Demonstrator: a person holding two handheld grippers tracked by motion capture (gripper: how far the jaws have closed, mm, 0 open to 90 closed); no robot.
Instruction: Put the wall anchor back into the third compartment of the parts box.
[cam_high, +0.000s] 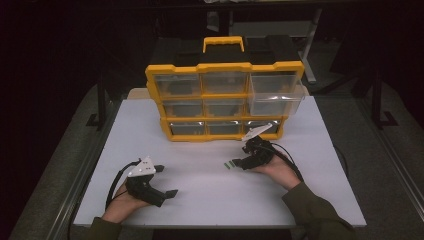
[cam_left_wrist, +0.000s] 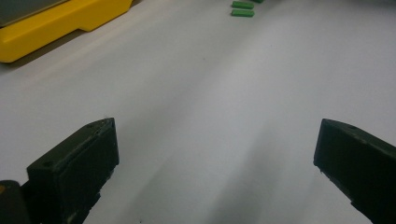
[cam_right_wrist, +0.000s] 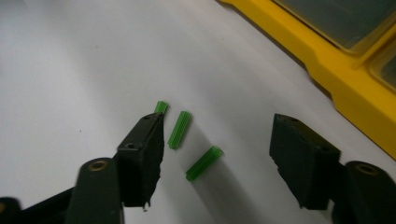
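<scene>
White table (cam_high: 210, 195) carried a yellow drawer organizer (cam_high: 225, 100) standing upright at its far middle, black carry handle section on top, three rows of clear drawers. High view showed the upper right drawer (cam_high: 274, 97) pulled out past the frame; neither gripper view took that in, each catching only a strip of the yellow base.

Left gripper (cam_high: 167, 181) lay near the front left of the table, held in the person's left hand (cam_high: 120, 205), jaws spread wide over bare tabletop, nothing between them (left gripper view confirmed).

Right gripper (cam_high: 236, 163) sat right of centre, in front of the organizer's lower right corner, jaws likewise spread apart, gripping nothing.

Green plugs (cam_right_wrist: 179, 129): right gripper view resolved three small ribbed pieces lying on the table, two between the jaws, the third partly hidden behind the left-hand jaw tip. High view gave only a small green smear at the jaw tips; left gripper view showed two of them far off at its top edge.
</scene>
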